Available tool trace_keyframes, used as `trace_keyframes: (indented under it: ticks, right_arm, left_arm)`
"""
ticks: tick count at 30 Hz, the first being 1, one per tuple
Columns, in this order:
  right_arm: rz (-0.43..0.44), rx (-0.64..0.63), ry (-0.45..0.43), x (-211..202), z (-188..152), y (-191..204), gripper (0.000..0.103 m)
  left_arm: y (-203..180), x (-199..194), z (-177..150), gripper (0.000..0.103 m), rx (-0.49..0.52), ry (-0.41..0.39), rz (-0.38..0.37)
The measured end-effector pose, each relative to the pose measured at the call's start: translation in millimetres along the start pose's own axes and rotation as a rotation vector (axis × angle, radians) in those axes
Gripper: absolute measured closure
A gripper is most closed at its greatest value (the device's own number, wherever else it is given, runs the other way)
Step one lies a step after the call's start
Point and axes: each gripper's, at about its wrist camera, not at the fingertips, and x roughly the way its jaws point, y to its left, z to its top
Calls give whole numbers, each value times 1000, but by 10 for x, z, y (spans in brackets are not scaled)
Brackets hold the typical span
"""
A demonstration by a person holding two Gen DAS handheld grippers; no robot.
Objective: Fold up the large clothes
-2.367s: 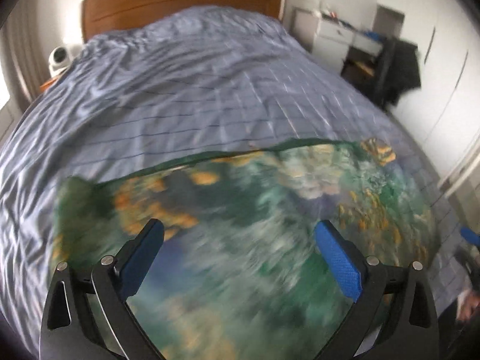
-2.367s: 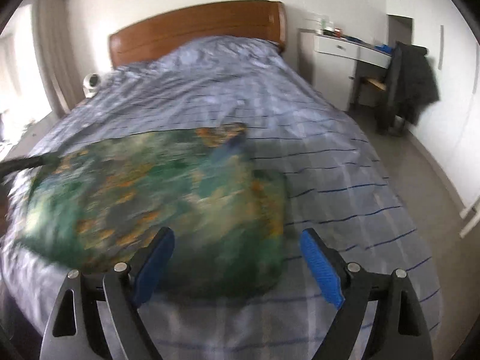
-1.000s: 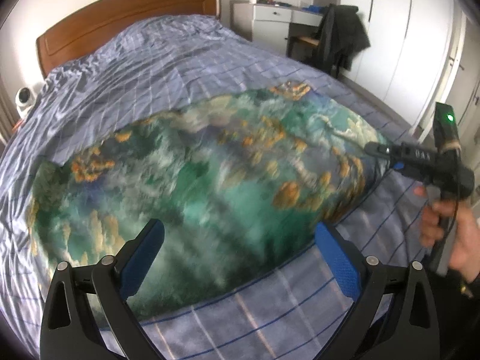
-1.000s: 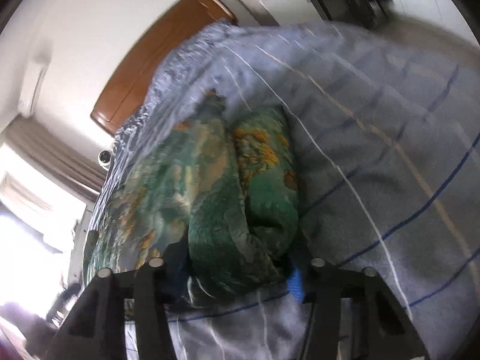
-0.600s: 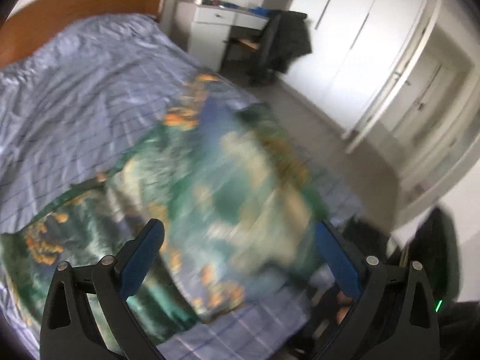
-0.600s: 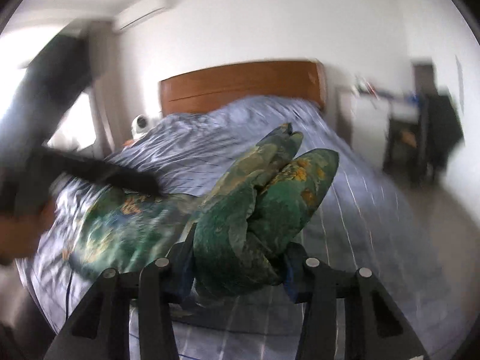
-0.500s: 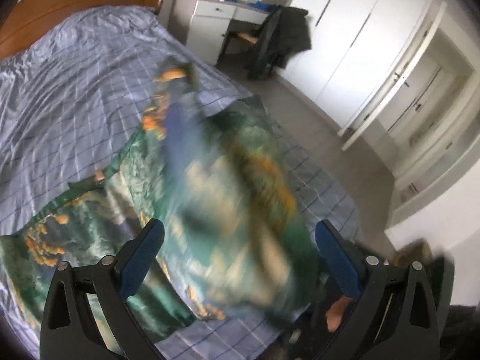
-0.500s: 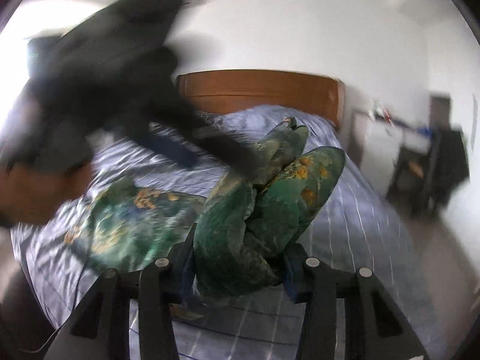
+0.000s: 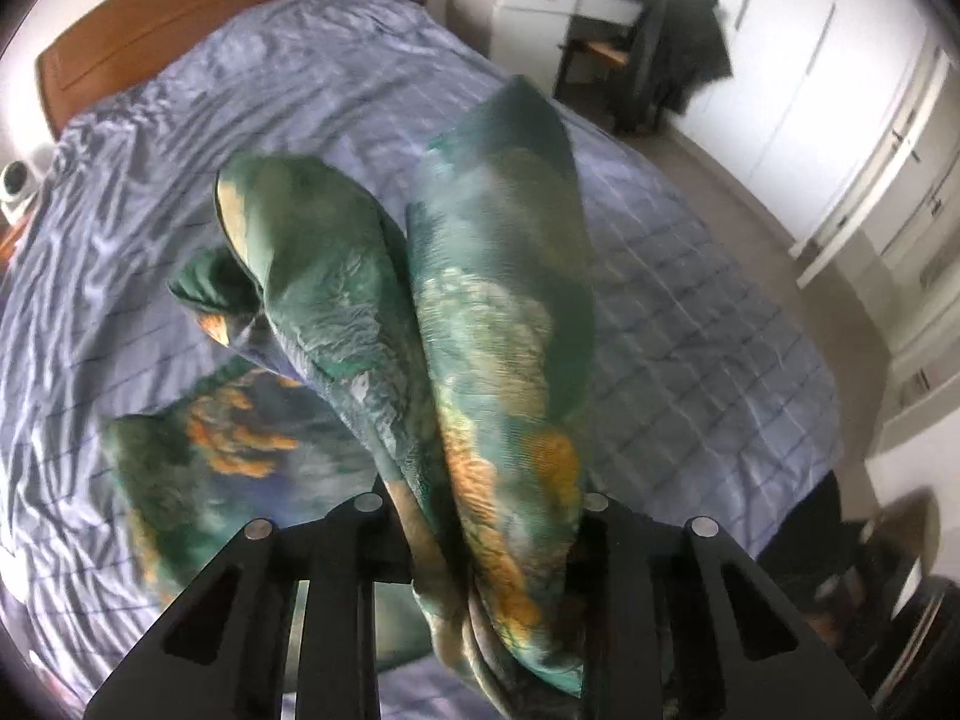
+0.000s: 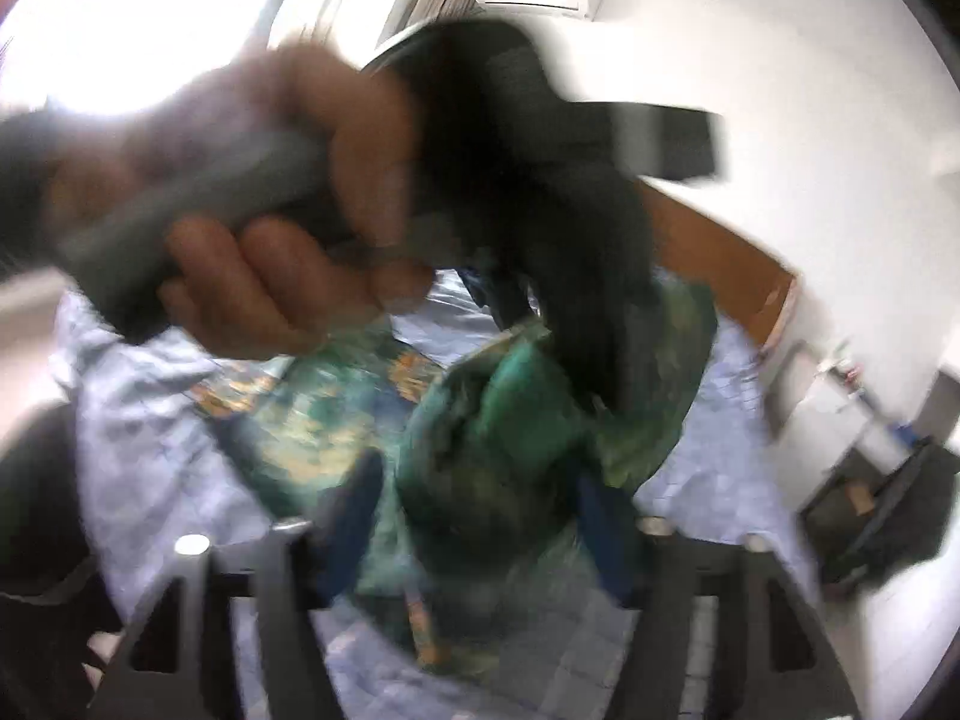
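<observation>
A large green garment with orange and white print (image 9: 498, 324) is lifted off the blue checked bed (image 9: 690, 312). My left gripper (image 9: 486, 516) is shut on a bunched fold of it, and the cloth stands up in two lobes above the jaws. The rest of the garment (image 9: 228, 450) lies on the bed below. In the right wrist view, my right gripper (image 10: 480, 510) is shut on another bunch of the garment (image 10: 504, 456). The person's hand with the left gripper's handle (image 10: 240, 228) passes close in front of it, blurred.
A wooden headboard (image 9: 180, 18) is at the far end of the bed. A white desk (image 9: 558, 0), a chair with a dark jacket (image 9: 678, 54) and white wardrobes (image 9: 840, 90) stand to the right. A small white device (image 9: 15, 186) sits at far left.
My left gripper has closed on the garment and raised it. My right gripper still holds its bunch; the left hand has swung across directly in front of it.
</observation>
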Motion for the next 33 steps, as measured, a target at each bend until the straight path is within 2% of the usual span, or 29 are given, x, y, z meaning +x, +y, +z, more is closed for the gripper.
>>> trace_keyframes:
  ticks: [2, 3, 5, 7, 8, 9, 10, 11, 16, 18, 21, 24, 27, 30, 33]
  right_arm:
    - [138, 121, 11, -84, 41, -177, 34]
    - [168, 162, 17, -96, 36, -250, 34]
    - [187, 231, 50, -24, 27, -431, 34]
    - [154, 264, 93, 152, 10, -584, 37]
    - [156, 280, 111, 270, 11, -651, 45]
    - [171, 291, 125, 371, 31, -681, 67]
    - [189, 299, 145, 505, 55, -689, 73]
    - [208, 301, 162, 633, 86, -665, 73]
    - [345, 252, 217, 1309, 265, -264, 73]
    - [346, 190, 307, 1598, 212, -78, 73]
    - [333, 178, 447, 1974, -30, 154, 73]
    - [308, 184, 471, 2112, -162, 249, 74]
    - [315, 250, 503, 2196, -166, 208, 74]
    - [342, 251, 563, 2152, 90, 123, 73]
    - [360, 293, 503, 2104, 495, -47, 73]
  left_arm:
    - [402, -87, -105, 75, -46, -16, 3]
    - [621, -118, -167, 75, -69, -24, 11]
    - [938, -169, -321, 75, -109, -31, 28]
    - [1364, -167, -526, 75, -196, -29, 26]
    - [1519, -130, -641, 75, -237, -23, 19]
    - [1630, -98, -734, 75, -267, -20, 12]
    - [1771, -48, -861, 75, -301, -15, 5]
    - [1856, 3, -960, 75, -321, -11, -1]
    - [2041, 273, -1234, 71, -379, -27, -52]
    - [2116, 397, -1330, 68, -395, -18, -48]
    - [2211, 554, -1536, 67, -434, -20, -77]
    - [2248, 666, -1626, 65, -462, -47, -95]
    - [2267, 660, -1622, 64, -469, -52, -106]
    - [2266, 642, -1642, 64, -467, -54, -101]
    - [2246, 644, -1660, 64, -462, -59, -95]
